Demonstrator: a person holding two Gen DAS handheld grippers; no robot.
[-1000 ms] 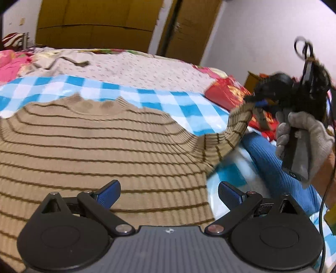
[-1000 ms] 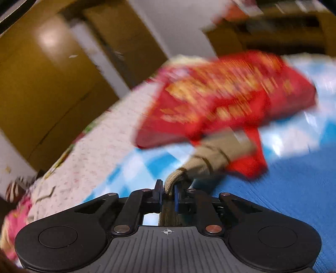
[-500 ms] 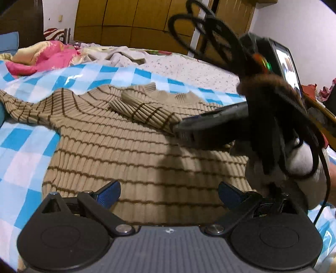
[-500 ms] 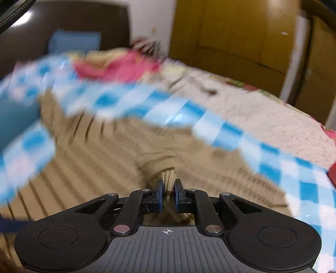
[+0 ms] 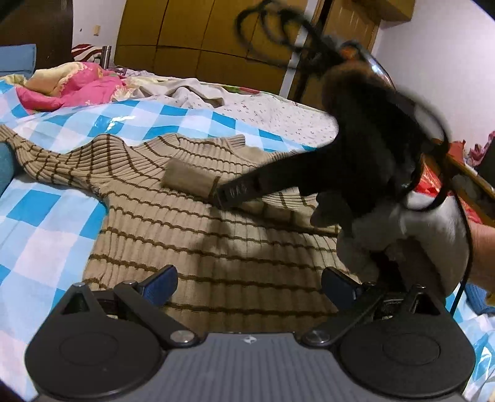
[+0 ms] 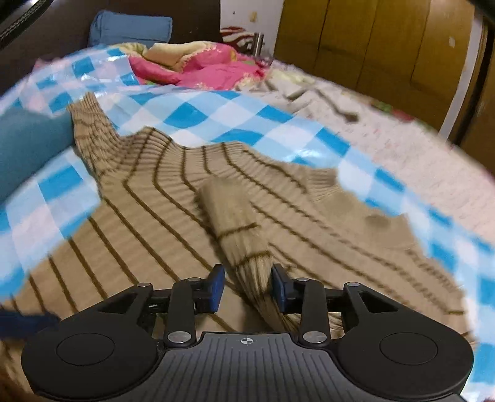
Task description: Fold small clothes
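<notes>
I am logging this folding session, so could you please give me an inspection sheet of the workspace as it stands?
Surface: blue-and-white checked glossy sheet spread over a bed.
Job's things: tan ribbed sweater with brown stripes lying flat; one sleeve folded across its chest, the other sleeve stretched outward.
Clutter: crumpled pink quilt, beige speckled bedding, blue pillow, red patterned fabric.
Grippers: left gripper open above the hem, touching nothing; right gripper open, fingers either side of the folded sleeve.
Cables: black looped cable on the right gripper's handle.
Surroundings: yellow-brown wooden wardrobe, white wall.
</notes>
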